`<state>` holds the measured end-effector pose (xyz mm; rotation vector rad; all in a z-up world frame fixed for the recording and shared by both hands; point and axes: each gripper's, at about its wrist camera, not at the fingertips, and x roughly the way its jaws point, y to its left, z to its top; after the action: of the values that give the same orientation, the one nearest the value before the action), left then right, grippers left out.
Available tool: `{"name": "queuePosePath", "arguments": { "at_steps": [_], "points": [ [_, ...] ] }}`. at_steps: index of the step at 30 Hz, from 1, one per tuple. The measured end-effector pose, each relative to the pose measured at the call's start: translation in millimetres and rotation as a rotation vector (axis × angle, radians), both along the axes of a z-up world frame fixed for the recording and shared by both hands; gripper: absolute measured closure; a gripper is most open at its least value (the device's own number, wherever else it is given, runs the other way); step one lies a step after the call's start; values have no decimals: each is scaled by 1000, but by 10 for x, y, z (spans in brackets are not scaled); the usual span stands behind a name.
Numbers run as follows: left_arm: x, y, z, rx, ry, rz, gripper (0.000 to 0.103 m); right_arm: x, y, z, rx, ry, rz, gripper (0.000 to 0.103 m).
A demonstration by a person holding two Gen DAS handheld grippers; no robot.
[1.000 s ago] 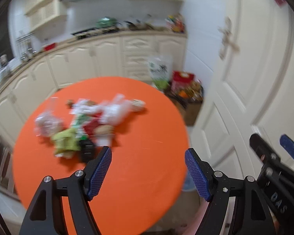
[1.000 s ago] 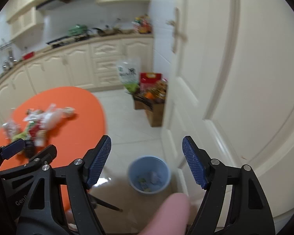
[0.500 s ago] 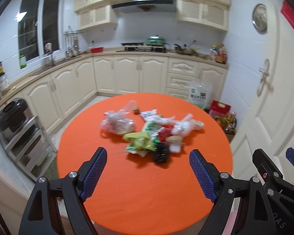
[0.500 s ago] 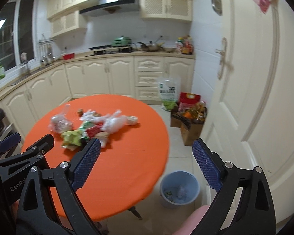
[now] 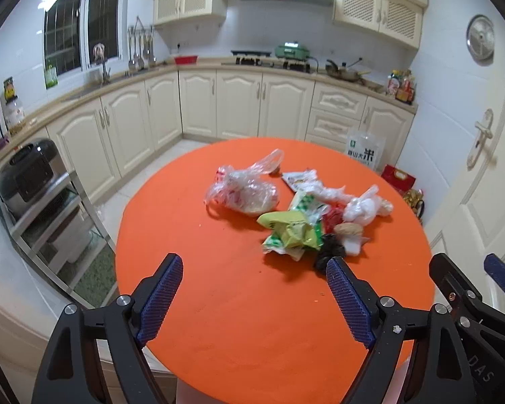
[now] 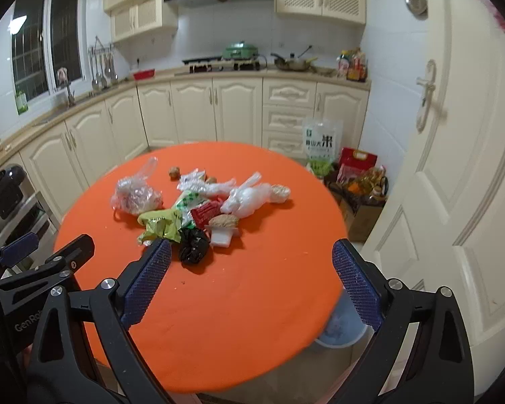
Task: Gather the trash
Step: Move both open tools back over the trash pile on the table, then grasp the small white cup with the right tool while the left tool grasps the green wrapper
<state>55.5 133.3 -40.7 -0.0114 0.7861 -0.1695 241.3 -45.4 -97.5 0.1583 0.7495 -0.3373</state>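
Orange round table (image 5: pixel 252 303) first, bare along its near edge, carrying the whole job. Heaped past its middle, toward the far right edge: trash pile (image 5: pixel 296 208), untouched so far, nothing lifted (judged the reach-in step, before any pickup). Largest in the heap, a clear plastic bag (image 5: pixel 245 192) on the left side; next a white knotted bag (image 6: pixel 249 198) toward the right edge; then a yellow-green wrapper (image 5: pixel 289 232) and, nearest the front edge, a small black bag (image 6: pixel 193 245). Off the table's right edge, on the floor and half hidden under the rim, a blue bin (image 6: pixel 340 333), the likely destination.

Next move, as a guess: drop one gripper onto a near piece, probably the black bag or the wrapper, close on soft crinkly film without scattering the rest, then swing over the right edge to the bin.

Left gripper (image 5: pixel 252 299) angled down over the near edge, spread wide, nothing between the pads. Right gripper (image 6: pixel 252 282) beside it, likewise tilted down and spread wide, empty, well short of the heap.
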Motion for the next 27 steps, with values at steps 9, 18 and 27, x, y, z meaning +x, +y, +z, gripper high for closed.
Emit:
{"name": "queuePosePath", "arguments": {
  "at_steps": [9, 18, 27],
  "points": [
    [860, 234, -185, 1, 118, 24, 19, 574, -97, -431, 54, 136, -11, 7],
    [1643, 212, -401, -41, 214, 9, 19, 1054, -361, -985, 114, 287, -19, 22],
    [2249, 273, -495, -99, 265, -8, 19, 1244, -449, -1210, 157, 322, 6, 28]
  ]
}}
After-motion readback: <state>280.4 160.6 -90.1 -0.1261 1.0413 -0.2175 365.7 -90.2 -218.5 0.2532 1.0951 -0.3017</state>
